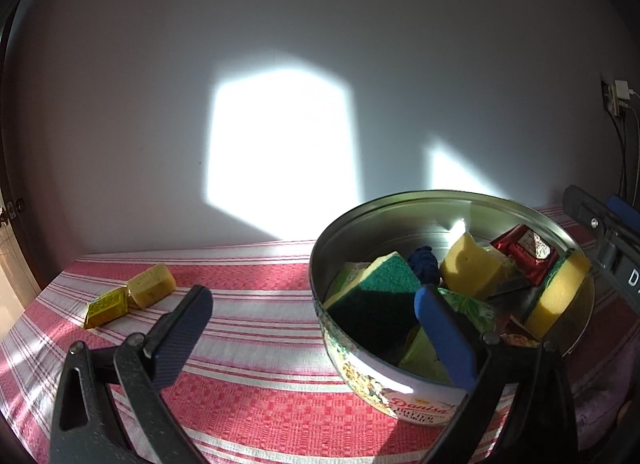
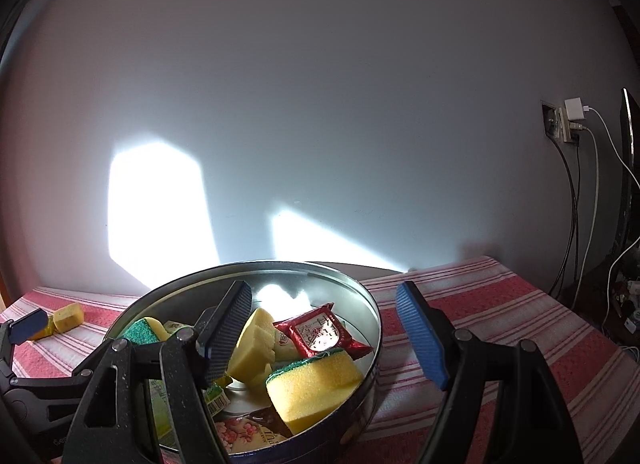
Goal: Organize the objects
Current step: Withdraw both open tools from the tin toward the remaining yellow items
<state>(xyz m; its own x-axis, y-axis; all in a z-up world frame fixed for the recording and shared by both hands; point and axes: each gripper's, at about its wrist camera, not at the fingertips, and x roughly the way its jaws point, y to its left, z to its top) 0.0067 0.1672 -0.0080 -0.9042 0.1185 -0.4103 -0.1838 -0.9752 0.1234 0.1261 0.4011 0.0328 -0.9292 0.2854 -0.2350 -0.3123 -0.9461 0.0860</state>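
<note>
A round metal cookie tin (image 1: 400, 384) (image 2: 372, 344) stands on a red-and-white striped cloth (image 1: 248, 384). It holds yellow-and-green sponges (image 1: 384, 280) (image 2: 316, 384), a red packet (image 1: 528, 252) (image 2: 320, 332), a dark blue item (image 1: 424, 264) and green packets. My left gripper (image 1: 316, 316) is open and straddles the tin's left wall, one finger inside and one outside. My right gripper (image 2: 324, 304) is open and straddles the right wall the same way, its pads apart from the rim. Two yellow foil-wrapped cubes (image 1: 136, 296) (image 2: 68, 316) lie on the cloth to the left of the tin.
A plain wall with bright sun patches rises just behind the table. A wall socket with chargers and hanging cables (image 2: 568, 123) is at the far right, past the table's right edge. In the left wrist view, bare cloth lies between the cubes and the tin.
</note>
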